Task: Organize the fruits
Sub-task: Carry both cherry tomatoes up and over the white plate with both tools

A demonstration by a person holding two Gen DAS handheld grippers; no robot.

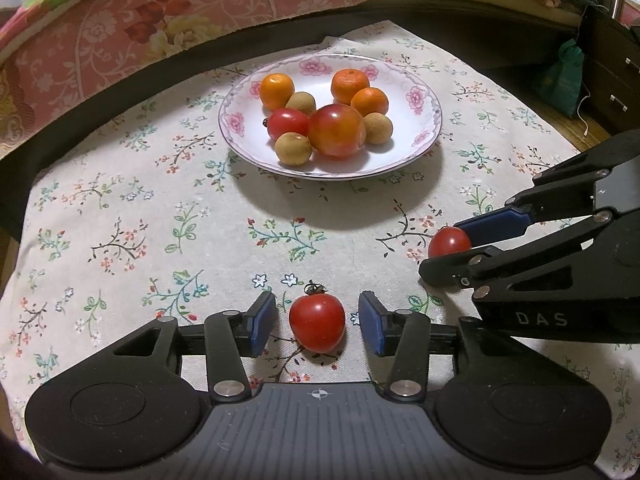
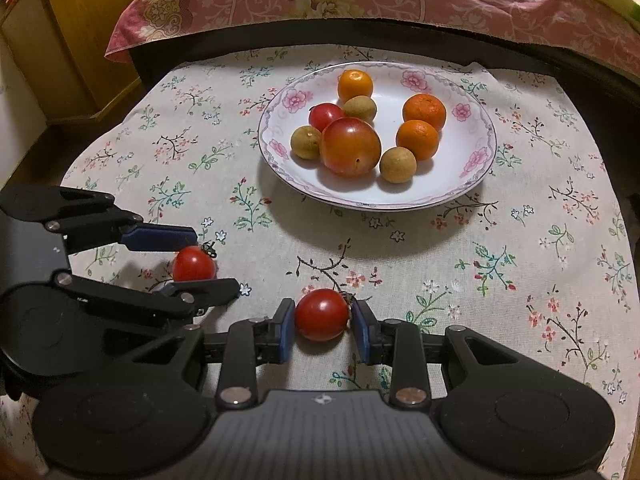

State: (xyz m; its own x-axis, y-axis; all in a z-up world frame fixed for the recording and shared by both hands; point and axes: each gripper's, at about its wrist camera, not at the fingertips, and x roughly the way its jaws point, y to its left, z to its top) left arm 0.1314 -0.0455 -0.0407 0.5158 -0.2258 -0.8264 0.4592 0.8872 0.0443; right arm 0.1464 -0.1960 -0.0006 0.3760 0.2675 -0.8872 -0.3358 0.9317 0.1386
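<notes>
A bed with a pink flowered cover point(image 1: 168, 20) runs along the far side of the scene. In front of it stands the surface, spread with a pale cloth printed with small sprigs point(image 1: 120, 208).

Toward the far middle of the cloth sits a white plate with pink flowers on its rim point(image 1: 420, 96). It holds a large red-orange tomato point(image 1: 337, 131) at its centre, three small oranges, three tan longans and one small red tomato point(image 1: 287, 123), all bunched close together.

The left gripper point(image 1: 318, 322) points steeply down at the near part of the cloth. Its jaws stand released, the blue pads point(image 1: 262, 324) apart on either side of a cherry tomato with a dried stalk point(image 1: 317, 322), which lies on the cloth between them, touching neither pad.

The right gripper point(image 2: 322, 320) is just beside the left one, also tilted down. Its jaws are clenched on a second cherry tomato point(image 2: 322, 314), both blue pads pressed against its sides. Whether this tomato rests on the cloth or sits slightly above it cannot be told.

Both cherry tomatoes are near each other, well apart from the plate.
</notes>
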